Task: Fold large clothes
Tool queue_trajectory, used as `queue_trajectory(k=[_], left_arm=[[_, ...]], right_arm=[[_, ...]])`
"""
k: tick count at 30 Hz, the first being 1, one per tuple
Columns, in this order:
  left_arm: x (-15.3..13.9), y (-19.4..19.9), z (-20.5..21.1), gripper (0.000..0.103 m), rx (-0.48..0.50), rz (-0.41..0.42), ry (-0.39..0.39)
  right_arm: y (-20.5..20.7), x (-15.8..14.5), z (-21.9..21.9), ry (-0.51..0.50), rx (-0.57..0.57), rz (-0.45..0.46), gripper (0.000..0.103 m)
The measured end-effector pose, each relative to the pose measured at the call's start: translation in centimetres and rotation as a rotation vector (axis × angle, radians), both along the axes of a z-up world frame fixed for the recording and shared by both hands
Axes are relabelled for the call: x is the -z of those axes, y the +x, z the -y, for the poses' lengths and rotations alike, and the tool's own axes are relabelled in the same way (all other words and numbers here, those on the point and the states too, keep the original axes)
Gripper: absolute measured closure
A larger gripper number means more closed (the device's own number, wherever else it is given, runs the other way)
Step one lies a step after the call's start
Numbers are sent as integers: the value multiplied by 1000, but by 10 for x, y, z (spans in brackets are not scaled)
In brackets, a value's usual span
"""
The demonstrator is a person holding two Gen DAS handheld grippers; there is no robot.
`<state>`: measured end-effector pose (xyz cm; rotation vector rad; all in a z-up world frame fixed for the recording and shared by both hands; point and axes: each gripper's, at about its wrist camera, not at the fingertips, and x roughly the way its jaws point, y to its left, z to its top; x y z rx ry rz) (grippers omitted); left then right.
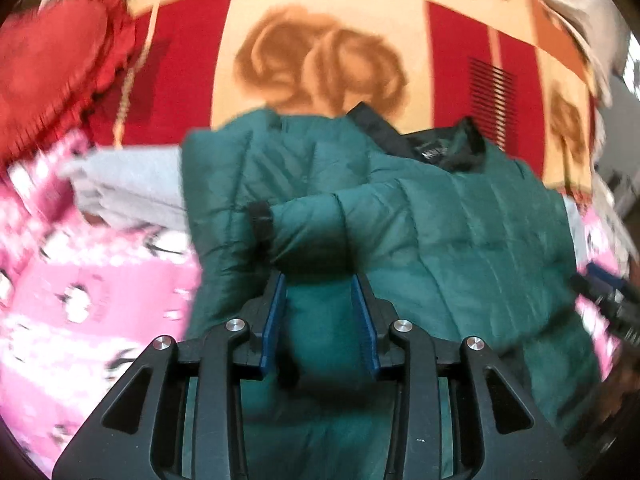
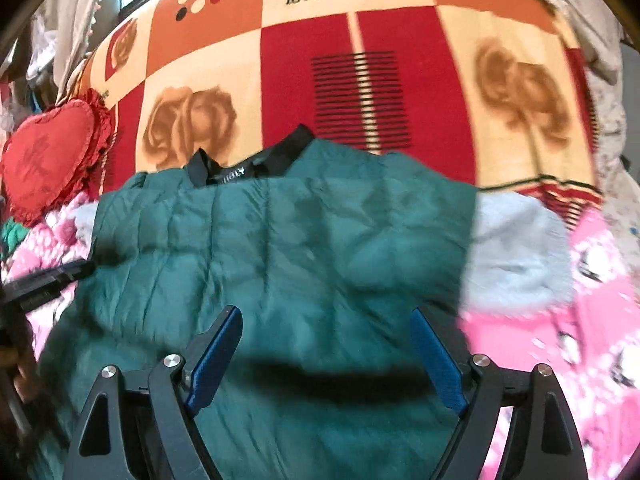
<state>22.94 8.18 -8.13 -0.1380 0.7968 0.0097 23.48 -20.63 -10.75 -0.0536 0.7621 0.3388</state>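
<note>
A dark green puffer jacket [image 1: 460, 220] [image 2: 280, 240] lies spread on the bed, its black collar [image 1: 440, 148] [image 2: 256, 164] at the far side. One sleeve [image 1: 320, 212] lies folded across the body, its black cuff [image 1: 260, 216] pointing left. My left gripper [image 1: 318, 280] sits at the jacket's near edge, with a puffy fold of green fabric filling the narrow gap between its blue pads. My right gripper [image 2: 326, 314] hovers over the jacket's body, open wide with nothing between its fingers. Both views are motion-blurred.
A red heart cushion [image 1: 52, 76] [image 2: 52, 164] lies at the left. A grey garment [image 1: 132, 192] [image 2: 516, 256] pokes out from under the jacket on both sides. A pink patterned blanket [image 1: 88, 300] [image 2: 560, 340] is nearest, and a red-orange checked blanket [image 1: 320, 40] [image 2: 360, 40] lies beyond.
</note>
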Motion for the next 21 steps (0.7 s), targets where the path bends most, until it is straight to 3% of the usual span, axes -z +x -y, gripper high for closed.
queue_trajectory(k=[1, 2, 3, 7, 11, 14, 16, 21], left_arm=[[-3, -12, -1, 59, 25, 1, 16], [-4, -25, -3, 41, 54, -8, 26], [-3, -36, -5, 34, 72, -15, 35], [6, -91, -14, 34, 115, -41, 116], [32, -120, -23, 34, 133, -148, 80], [44, -133, -32, 34, 114, -158, 63], [46, -140, -43, 34, 93, -171, -9], [51, -159, -75, 34, 48, -185, -150]], right_arm=[[-9, 0, 6, -11, -6, -4, 20], [-23, 1, 16, -24, -22, -8, 20], [-38, 3, 26, -37, -41, -10, 20], [-85, 20, 49, -116, -116, -56, 20], [-117, 54, 68, -237, -134, -145, 20], [-131, 57, 89, -171, -105, -138, 20], [-138, 55, 107, -103, -64, -152, 20], [-165, 56, 133, -58, -22, -110, 19]])
